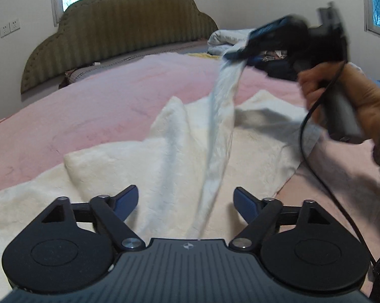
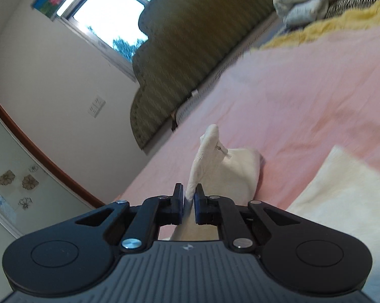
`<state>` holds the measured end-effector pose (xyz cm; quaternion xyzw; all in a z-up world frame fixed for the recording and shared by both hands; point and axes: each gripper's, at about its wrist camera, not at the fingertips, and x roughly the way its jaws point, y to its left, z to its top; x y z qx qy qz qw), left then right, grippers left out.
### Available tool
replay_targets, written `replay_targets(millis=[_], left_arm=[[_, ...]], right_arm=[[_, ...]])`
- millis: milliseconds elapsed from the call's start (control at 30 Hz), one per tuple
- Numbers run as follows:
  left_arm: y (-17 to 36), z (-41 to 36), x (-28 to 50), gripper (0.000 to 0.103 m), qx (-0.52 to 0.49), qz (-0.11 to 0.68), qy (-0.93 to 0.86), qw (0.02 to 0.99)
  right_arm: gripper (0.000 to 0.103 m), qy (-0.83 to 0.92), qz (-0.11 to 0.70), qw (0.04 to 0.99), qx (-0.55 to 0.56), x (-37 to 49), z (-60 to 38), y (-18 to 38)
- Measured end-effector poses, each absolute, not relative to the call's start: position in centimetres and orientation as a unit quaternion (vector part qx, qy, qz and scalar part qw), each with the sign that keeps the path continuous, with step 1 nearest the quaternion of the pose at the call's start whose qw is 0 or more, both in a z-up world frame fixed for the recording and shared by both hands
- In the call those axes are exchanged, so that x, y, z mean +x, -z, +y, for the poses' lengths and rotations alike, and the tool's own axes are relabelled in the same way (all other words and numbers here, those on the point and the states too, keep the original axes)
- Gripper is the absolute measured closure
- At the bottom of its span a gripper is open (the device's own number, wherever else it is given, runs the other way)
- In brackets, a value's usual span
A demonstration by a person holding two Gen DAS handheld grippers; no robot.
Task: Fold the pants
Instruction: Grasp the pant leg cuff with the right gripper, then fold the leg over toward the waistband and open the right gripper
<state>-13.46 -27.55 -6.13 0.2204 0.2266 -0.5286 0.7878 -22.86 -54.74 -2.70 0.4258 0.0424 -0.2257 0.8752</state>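
Note:
The pants point(image 1: 179, 146) are cream-white and fluffy, and lie spread on the pink bed. My right gripper point(image 1: 243, 49) is shut on one end of them and holds it high, so a taut strip of fabric hangs down to the bed. In the right wrist view the cloth point(image 2: 210, 166) sticks up between the closed jaws of my right gripper point(image 2: 189, 199). My left gripper point(image 1: 186, 202) is open and empty, low over the near part of the pants, and the lifted strip runs down between its fingers.
The pink bed cover point(image 1: 101, 101) spreads out to the left and far side. A green padded headboard point(image 1: 129, 25) stands at the back. A pile of bedding and clothes point(image 1: 230, 40) lies at the far right. A cable point(image 1: 316, 164) hangs from the right gripper.

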Motion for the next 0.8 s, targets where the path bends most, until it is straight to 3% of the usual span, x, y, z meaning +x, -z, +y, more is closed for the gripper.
replay_targets(millis=[133,267,467,633,733,800], left_arm=[[7.0,-28.1,-13.7,0.07,0.236,0.22,0.523,0.789],[6.7,-28.0,-13.1,0.089,0.216,0.226,0.528,0.789],[6.0,-27.6,-12.8,0.093,0.19,0.223,0.527,0.798],[3.0,-25.9,-12.8,0.093,0.133,0.166,0.508,0.835],[3.0,-26.4,-13.5,0.093,0.17,0.172,0.54,0.806],[4.6,-27.2,-14.5,0.092,0.203,0.191,0.562,0.779]], right_arm=[[0.094,0.243,0.008,0.876,0.416,-27.6,-54.1,1.4],[0.094,0.267,0.017,0.865,0.424,-30.0,-53.9,2.5],[0.094,0.283,0.029,0.832,0.477,-31.3,-54.9,5.9],[0.094,0.243,-0.021,0.878,0.412,-30.4,-54.1,1.7],[0.094,0.238,-0.039,0.9,0.363,-31.5,-52.8,-0.3],[0.094,0.278,0.004,0.887,0.369,-32.7,-52.8,0.9]])
